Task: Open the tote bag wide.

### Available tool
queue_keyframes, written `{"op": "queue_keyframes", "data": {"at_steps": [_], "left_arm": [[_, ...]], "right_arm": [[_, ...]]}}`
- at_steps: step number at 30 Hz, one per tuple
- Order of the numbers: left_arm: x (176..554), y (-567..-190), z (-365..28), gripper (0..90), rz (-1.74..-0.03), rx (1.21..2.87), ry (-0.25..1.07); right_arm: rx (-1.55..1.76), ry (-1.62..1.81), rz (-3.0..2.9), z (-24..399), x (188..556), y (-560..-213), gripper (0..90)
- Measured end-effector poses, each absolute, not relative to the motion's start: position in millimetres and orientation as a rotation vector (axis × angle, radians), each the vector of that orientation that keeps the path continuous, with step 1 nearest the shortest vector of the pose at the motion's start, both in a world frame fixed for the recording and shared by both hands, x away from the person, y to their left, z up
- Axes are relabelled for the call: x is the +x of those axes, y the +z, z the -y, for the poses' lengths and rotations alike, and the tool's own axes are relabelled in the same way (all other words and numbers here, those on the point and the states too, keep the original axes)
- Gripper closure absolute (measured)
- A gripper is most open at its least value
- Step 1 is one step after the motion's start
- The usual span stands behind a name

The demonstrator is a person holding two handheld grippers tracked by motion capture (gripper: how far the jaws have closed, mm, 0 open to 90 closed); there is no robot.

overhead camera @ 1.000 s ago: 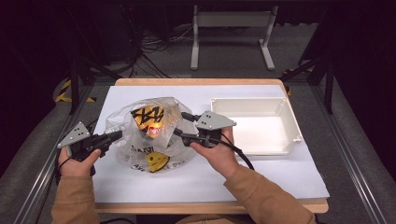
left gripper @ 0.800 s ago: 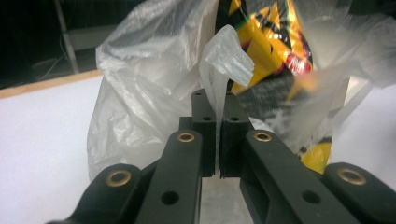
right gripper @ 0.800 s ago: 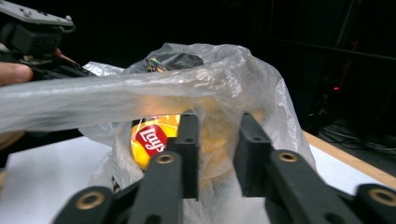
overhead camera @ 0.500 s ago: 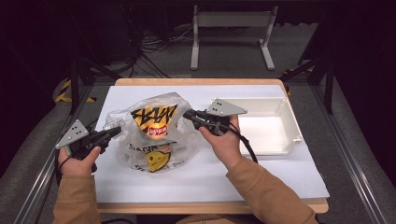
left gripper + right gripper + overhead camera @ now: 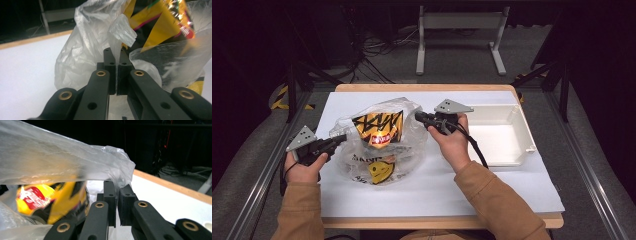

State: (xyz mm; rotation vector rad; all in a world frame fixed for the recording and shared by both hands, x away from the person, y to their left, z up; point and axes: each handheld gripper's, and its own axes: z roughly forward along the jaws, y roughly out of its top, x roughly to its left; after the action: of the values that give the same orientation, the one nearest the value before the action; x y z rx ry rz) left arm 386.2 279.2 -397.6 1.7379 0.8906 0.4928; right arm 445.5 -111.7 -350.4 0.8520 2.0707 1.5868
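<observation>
Two grippers holding a plastic bag (image 5: 377, 145) open
Left gripper (image 5: 339, 138) is pinching its nine o'clock edge, right gripper (image 5: 421, 117) its two o'clock edge

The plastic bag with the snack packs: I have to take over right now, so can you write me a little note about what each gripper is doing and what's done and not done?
Left gripper: shut on a fold of the clear plastic bag, at its left edge.
Right gripper: shut on the bag's right edge, held up off the table.
The bag sits on the white table cover, stretched between both grippers. Inside are a yellow and black snack pack, raised, and a second pack lying lower.
The white tray at the right holds nothing.
Done: both edges gripped.
Left, probably: get the packs out, perhaps into the tray.
</observation>
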Motion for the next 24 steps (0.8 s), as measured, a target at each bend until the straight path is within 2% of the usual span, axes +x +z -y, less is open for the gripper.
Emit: {"op": "queue_keyframes", "data": {"at_steps": [10, 24], "left_arm": [[389, -416, -281, 88.9, -0.948, 1.779, 0.420], [396, -438, -269, 88.5, -1.042, 1.944, 0.362]], "right_arm": [[0.955, 1.520, -2.200, 111, 448, -370, 84.9], [1.013, 1.418, -2.326, 108, 443, -385, 86.0]]}}
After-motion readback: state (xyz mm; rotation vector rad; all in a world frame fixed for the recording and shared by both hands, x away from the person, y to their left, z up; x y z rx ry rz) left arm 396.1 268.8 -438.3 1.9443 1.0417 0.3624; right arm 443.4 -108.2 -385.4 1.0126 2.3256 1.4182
